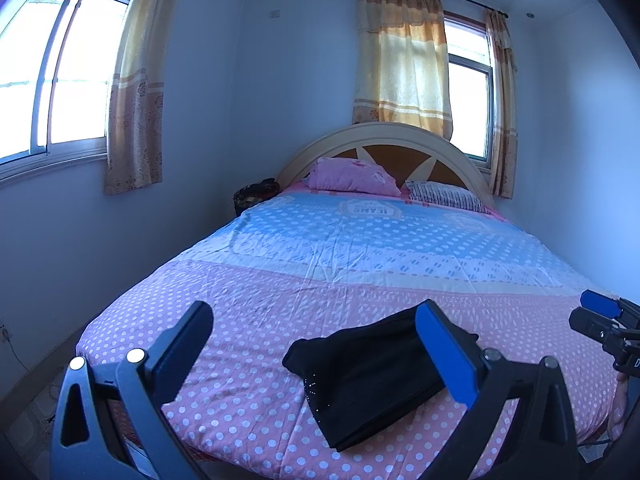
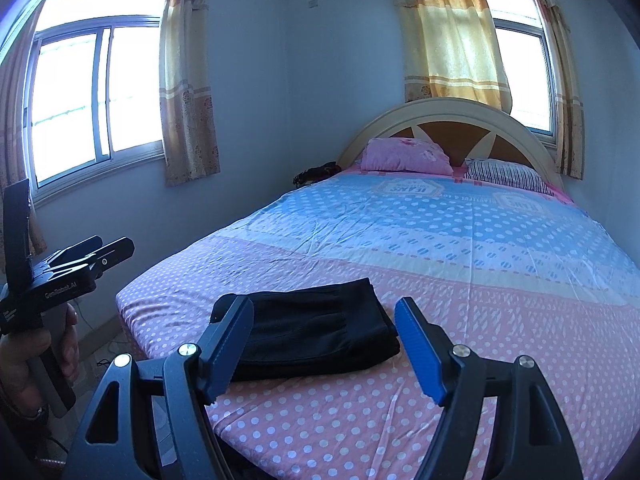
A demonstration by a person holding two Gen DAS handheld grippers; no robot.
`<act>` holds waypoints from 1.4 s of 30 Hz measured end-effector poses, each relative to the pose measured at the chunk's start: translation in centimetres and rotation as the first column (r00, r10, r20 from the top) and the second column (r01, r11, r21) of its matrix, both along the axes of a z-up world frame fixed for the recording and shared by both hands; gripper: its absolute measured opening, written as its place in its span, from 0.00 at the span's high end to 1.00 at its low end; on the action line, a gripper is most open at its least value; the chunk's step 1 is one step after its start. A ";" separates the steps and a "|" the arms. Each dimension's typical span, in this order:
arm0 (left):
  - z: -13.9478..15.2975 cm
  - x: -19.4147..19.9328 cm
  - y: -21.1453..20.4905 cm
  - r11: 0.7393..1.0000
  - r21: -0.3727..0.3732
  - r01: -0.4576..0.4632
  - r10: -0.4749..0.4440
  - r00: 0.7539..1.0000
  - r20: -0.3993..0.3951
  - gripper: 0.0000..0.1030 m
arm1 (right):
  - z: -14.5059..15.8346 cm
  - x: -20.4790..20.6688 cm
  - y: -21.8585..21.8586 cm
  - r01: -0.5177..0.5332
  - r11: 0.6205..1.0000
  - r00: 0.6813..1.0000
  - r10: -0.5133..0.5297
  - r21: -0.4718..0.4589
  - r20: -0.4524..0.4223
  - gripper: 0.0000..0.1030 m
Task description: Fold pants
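Black pants point(image 2: 316, 330) lie folded in a neat stack near the foot of the bed point(image 2: 500, 264), on the pink dotted sheet. My right gripper point(image 2: 324, 344) hangs above them, fingers spread wide, holding nothing. My left gripper point(image 1: 316, 344) hovers off to the side, fingers apart too, empty, my hand point(image 2: 28, 356) round its handle

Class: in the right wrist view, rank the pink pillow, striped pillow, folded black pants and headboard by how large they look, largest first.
1. Headboard
2. Black pants, though nearness to the camera enlarges them
3. Pink pillow and striped pillow: too alike to rank
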State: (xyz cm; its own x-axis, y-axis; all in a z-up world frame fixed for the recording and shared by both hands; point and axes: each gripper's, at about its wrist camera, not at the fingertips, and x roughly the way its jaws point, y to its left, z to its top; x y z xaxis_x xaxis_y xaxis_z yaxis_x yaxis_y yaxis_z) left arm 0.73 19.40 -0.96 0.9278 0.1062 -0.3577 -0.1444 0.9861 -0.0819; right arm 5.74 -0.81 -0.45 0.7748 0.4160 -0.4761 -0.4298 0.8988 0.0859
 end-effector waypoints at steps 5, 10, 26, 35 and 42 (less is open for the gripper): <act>-0.1 0.1 0.2 1.000 -0.001 -0.001 0.001 1.000 -0.003 0.00 | -0.3 0.0 0.1 -0.007 1.000 1.000 0.007 -0.003 -0.004 0.28; -0.1 0.1 0.1 1.000 0.000 -0.001 0.001 1.000 -0.004 0.00 | -0.4 -0.2 0.1 -0.013 1.000 1.000 0.013 -0.003 -0.004 0.28; -0.4 0.5 0.0 1.000 0.024 0.017 -0.016 1.000 -0.027 0.00 | -0.8 -0.2 0.2 -0.014 1.000 1.000 0.014 -0.003 -0.006 0.28; -0.5 0.7 -0.9 0.998 0.069 -0.001 0.003 1.000 -0.030 0.00 | -1.0 -0.3 0.3 -0.014 1.000 1.000 0.014 -0.008 -0.001 0.28; -0.9 1.1 -0.9 0.998 0.069 -0.006 0.010 0.998 -0.056 0.00 | -1.2 -0.4 0.4 -0.018 1.000 1.000 0.018 -0.017 -0.004 0.28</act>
State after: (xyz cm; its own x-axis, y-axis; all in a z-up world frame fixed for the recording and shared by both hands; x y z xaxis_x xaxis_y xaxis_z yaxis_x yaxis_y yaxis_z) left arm 1.85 18.52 -1.90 0.9055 0.1394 -0.4009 -0.1544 0.9880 -0.0053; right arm 5.30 -0.38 -1.62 0.7656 0.4216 -0.4860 -0.4457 0.8923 0.0718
